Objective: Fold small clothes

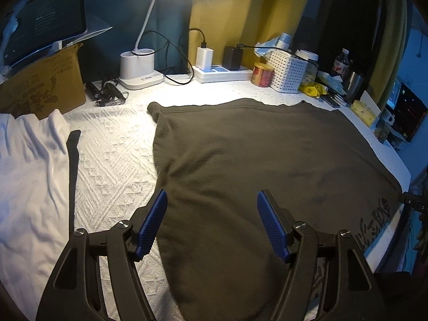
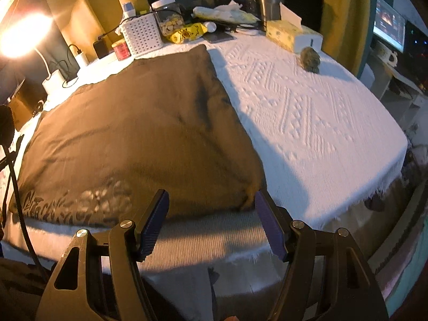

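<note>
A: Why does the white garment [image 1: 29,176] lie off to the left of the left gripper [image 1: 212,200], bunched up?

B: It looks set aside, waiting its turn. The dark olive garment [image 1: 262,165] is the one being worked: it is spread flat on the white textured cloth [image 1: 115,160] straight ahead of that gripper, whose blue pads [image 1: 153,222] stand wide apart and hold nothing. The left pad hangs over the garment's left edge, the right pad over its body.

A: Which way does the garment run?

B: From the left gripper, its long axis seems to run forward and away, toward the desk lamp [image 1: 137,67] and power strip [image 1: 222,73]. A hem-like band lies along the far edge, and the printed lettering [image 1: 374,219] sits near and to the right, so the printed end probably points back toward the person.

A: And the right gripper [image 2: 211,203]?

B: Also spread wide and empty. It hovers at the near edge of the cloth, with the garment's near right corner [image 2: 248,200] just ahead, between its pads and closer to the right one. That placement suits a pinch on the corner for a fold. Beyond, to the right, a tissue box [image 2: 286,34] stands well apart.
</note>
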`<action>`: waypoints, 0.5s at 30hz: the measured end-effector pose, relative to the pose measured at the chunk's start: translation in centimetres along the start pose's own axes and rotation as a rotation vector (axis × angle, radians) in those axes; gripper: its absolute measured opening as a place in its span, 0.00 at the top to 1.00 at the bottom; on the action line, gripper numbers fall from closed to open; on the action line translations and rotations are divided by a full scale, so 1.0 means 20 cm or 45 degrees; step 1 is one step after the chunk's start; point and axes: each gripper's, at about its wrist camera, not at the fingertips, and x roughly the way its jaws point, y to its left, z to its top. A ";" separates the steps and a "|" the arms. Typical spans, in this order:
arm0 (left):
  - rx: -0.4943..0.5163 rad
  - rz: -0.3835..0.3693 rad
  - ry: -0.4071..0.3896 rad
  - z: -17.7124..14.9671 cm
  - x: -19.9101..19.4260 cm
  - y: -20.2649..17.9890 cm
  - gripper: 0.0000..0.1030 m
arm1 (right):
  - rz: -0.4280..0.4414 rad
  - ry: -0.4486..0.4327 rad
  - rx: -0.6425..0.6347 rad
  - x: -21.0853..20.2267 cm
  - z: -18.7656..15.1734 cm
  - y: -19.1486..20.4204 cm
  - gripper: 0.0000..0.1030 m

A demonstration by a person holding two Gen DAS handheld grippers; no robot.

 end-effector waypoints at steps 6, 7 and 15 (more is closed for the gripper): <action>0.003 0.014 0.006 -0.01 0.00 0.01 0.32 | 0.052 0.052 0.052 0.03 -0.07 -0.02 0.31; -0.004 0.018 0.009 -0.01 0.00 0.02 0.32 | 0.056 0.046 0.059 0.03 -0.07 -0.01 0.31; -0.026 0.036 0.030 0.00 0.03 0.03 0.32 | 0.155 -0.027 0.167 0.11 0.04 0.01 0.31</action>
